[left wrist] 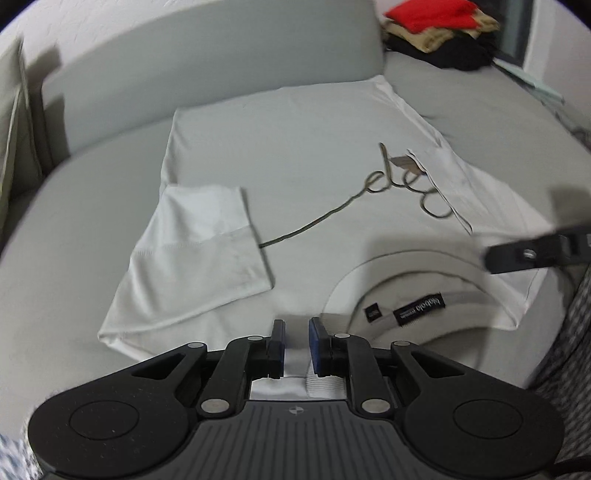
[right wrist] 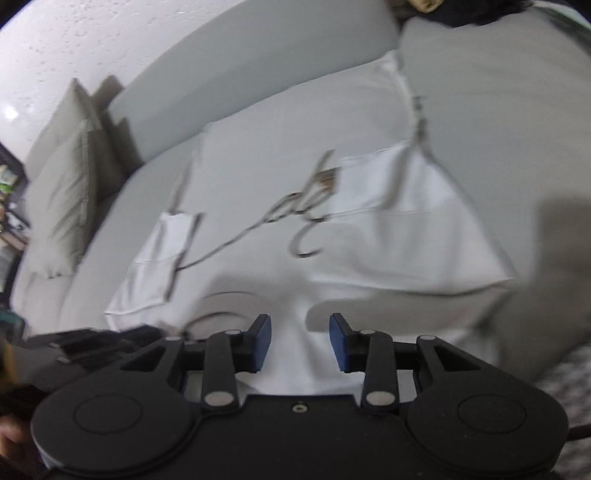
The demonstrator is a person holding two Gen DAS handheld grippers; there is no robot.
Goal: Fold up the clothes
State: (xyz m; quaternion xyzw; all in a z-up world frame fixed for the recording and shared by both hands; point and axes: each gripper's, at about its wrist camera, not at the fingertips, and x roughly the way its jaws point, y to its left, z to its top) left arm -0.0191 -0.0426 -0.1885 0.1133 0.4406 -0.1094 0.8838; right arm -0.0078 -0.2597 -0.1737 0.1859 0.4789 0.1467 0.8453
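Observation:
A white T-shirt (left wrist: 295,147) with dark script lettering lies flat on a grey sofa seat, both sleeves folded in over the body, collar and label (left wrist: 417,308) nearest me. My left gripper (left wrist: 296,332) sits at the shoulder edge left of the collar, jaws narrowly apart with white fabric between them. My right gripper (right wrist: 300,334) is open over the shirt's (right wrist: 295,184) near edge, right of the collar, with nothing between its pads. Part of the right gripper (left wrist: 535,254) shows at the right edge of the left wrist view.
The sofa backrest (left wrist: 207,70) runs behind the shirt. A pile of red, tan and black clothes (left wrist: 439,29) lies at the far right of the seat. Grey cushions (right wrist: 70,192) stand at the far left. A patterned surface (left wrist: 569,332) borders the right.

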